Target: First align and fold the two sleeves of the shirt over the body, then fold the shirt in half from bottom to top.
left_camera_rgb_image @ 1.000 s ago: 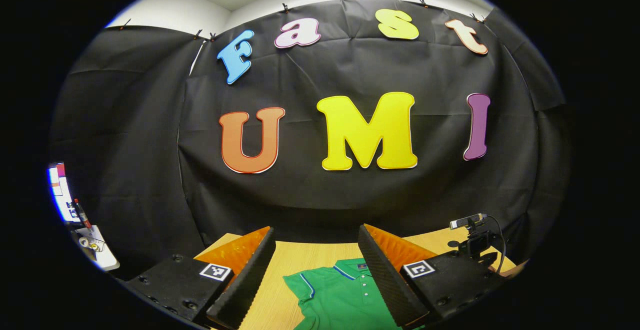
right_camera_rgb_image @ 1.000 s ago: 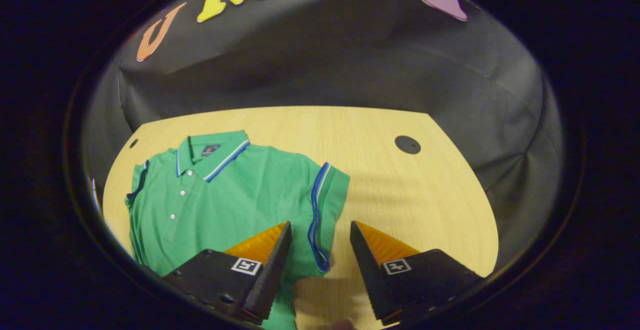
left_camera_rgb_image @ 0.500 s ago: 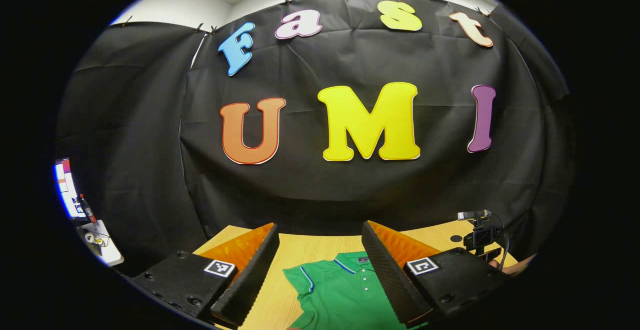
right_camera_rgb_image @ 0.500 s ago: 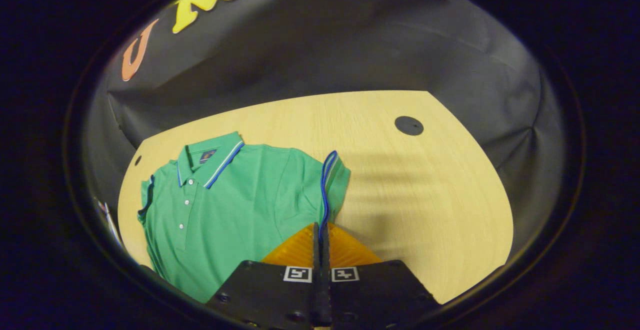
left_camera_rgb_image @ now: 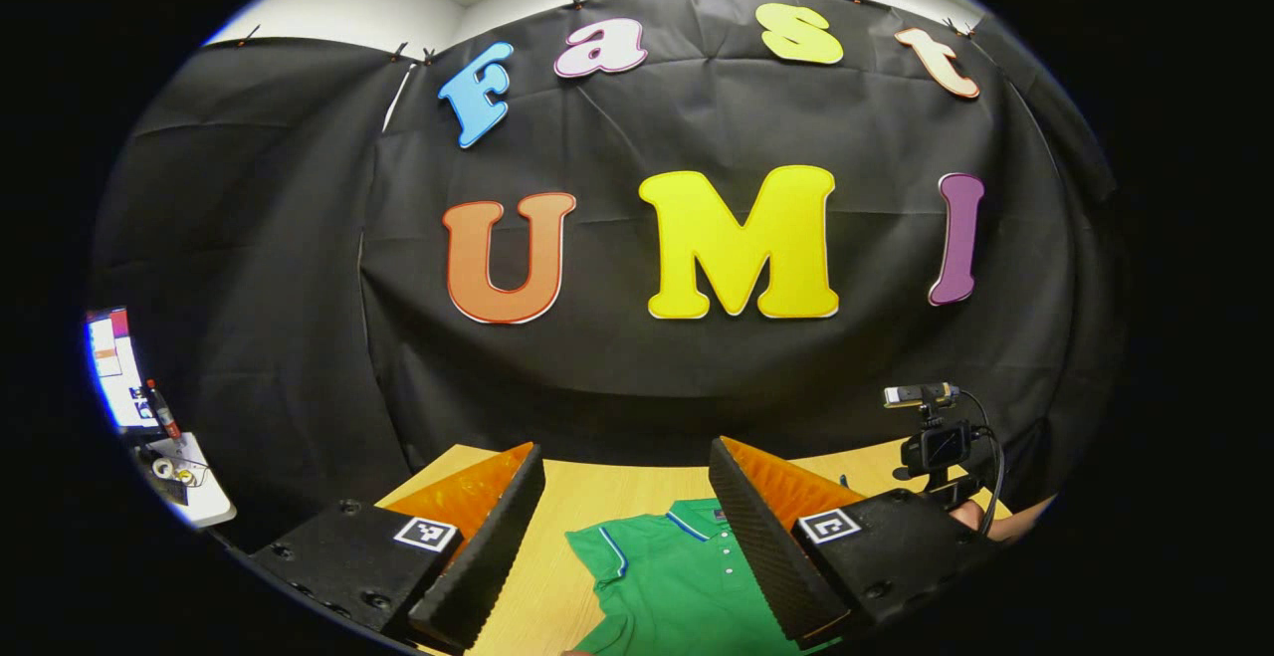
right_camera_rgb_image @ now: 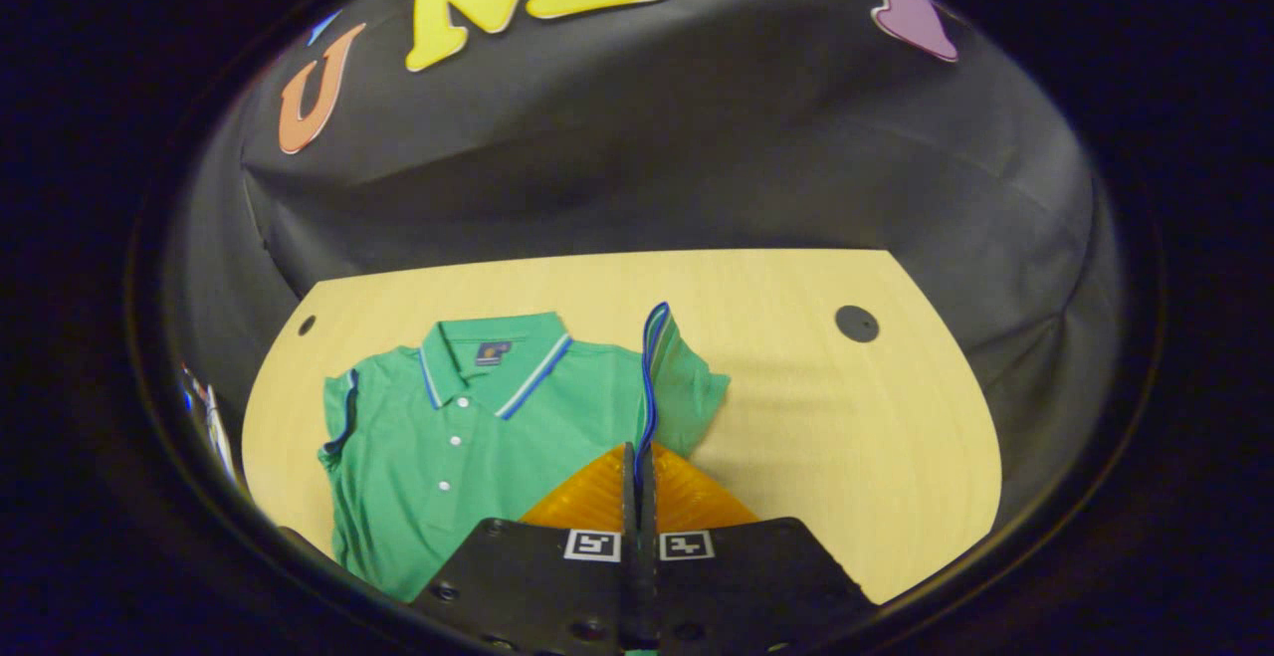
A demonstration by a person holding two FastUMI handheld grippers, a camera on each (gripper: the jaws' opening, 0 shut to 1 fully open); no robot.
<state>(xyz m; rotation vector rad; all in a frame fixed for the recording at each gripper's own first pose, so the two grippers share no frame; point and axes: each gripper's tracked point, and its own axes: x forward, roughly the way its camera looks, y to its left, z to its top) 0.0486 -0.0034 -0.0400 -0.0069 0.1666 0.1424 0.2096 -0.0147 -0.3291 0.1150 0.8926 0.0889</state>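
A green polo shirt [right_camera_rgb_image: 468, 447] with blue-and-white trim lies face up on the wooden table [right_camera_rgb_image: 856, 437], collar toward the far wall. My right gripper [right_camera_rgb_image: 638, 449] is shut on the blue-edged cuff of the shirt's right-hand sleeve [right_camera_rgb_image: 677, 377], which stands lifted off the table in a ridge. In the left gripper view the shirt [left_camera_rgb_image: 677, 576] lies below and between the fingers; my left gripper [left_camera_rgb_image: 627, 462] hangs open above it, holding nothing. The other gripper [left_camera_rgb_image: 936, 447] and a bit of a hand show at the right of that view.
A round dark grommet [right_camera_rgb_image: 856, 323] sits in the table right of the shirt, a smaller hole [right_camera_rgb_image: 307, 325] at the far left corner. Bare wood lies right of the shirt. A side table with a screen [left_camera_rgb_image: 114, 367] stands off to the left in the left gripper view.
The right gripper closed on the sleeve cuff and has since raised it, pulling the sleeve up off the table. The left gripper stayed open, barely shifting.
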